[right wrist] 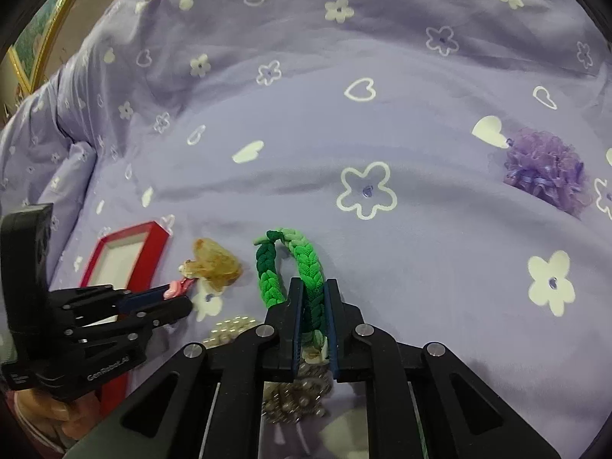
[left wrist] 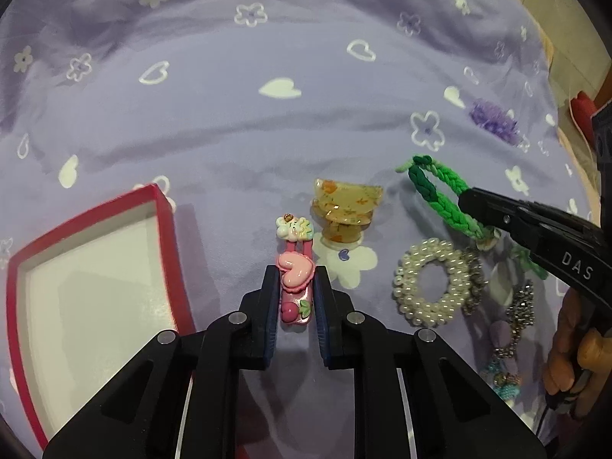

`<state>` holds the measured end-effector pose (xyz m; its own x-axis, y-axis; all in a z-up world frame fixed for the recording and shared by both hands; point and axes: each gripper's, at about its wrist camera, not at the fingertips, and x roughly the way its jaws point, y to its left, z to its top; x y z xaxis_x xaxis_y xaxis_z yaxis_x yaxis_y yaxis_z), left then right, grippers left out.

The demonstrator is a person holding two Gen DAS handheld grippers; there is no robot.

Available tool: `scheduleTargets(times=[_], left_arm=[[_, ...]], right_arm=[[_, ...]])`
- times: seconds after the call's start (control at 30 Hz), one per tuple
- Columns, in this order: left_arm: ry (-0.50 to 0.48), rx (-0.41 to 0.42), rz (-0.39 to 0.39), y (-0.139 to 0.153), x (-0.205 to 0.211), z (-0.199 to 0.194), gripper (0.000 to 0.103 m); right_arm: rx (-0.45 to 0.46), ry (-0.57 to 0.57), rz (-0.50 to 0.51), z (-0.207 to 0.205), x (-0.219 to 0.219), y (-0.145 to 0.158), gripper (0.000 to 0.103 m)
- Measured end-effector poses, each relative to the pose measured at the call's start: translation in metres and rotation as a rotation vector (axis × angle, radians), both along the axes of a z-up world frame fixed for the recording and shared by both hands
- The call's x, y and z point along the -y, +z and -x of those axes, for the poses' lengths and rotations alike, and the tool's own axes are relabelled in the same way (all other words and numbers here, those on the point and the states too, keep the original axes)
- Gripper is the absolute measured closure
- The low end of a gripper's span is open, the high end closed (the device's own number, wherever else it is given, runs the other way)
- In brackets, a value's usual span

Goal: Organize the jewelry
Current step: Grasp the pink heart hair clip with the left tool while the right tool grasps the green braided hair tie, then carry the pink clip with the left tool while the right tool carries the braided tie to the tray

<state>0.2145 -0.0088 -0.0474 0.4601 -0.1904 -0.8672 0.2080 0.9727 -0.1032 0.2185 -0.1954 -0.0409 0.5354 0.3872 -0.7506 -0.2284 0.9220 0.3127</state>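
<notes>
My left gripper [left wrist: 296, 287] is shut on a pink hair clip [left wrist: 295, 283] with a heart and cherry charm, just right of the open red box [left wrist: 26, 329] with a white lining. My right gripper [right wrist: 314, 298] is shut on a green braided band [right wrist: 290, 264], which also shows in the left wrist view [left wrist: 440, 199]. An amber claw clip [left wrist: 346, 210] lies between them. A pearl scrunchie [left wrist: 430, 283] lies below the band, with a silver chain [left wrist: 518, 310] and beaded pieces beside it.
Everything lies on a lilac bedsheet [left wrist: 267, 134] printed with white hearts and flowers. A purple ruffled scrunchie [right wrist: 545, 172] sits far right. A gold-framed picture [right wrist: 34, 42] stands at the far left edge. The red box shows in the right wrist view [right wrist: 126, 252].
</notes>
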Motion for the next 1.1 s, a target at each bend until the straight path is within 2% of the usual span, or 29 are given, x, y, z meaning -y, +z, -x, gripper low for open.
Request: scheduleTargets(times=[0.27, 0.53, 0.73, 1.1], left_arm=[[0.017, 0.057, 0.061, 0.027, -0.018, 0.029, 0.087], [0.079, 0.097, 0.114, 0.049, -0.051, 0.062, 0.088], [0.117, 0.119, 0.115, 0.057, -0.077, 0.08, 0.087], [0.206, 0.111, 0.092, 0.053, -0.129, 0.097, 0.088]], right_arm=[[0.03, 0.006, -0.066, 0.026, -0.003, 0.022, 0.093], [0.037, 0.048, -0.1, 0.046, -0.032, 0.031, 0.093], [0.033, 0.091, -0.117, 0.056, -0.061, 0.035, 0.093], [0.026, 0.168, -0.125, 0.066, -0.113, 0.036, 0.093]])
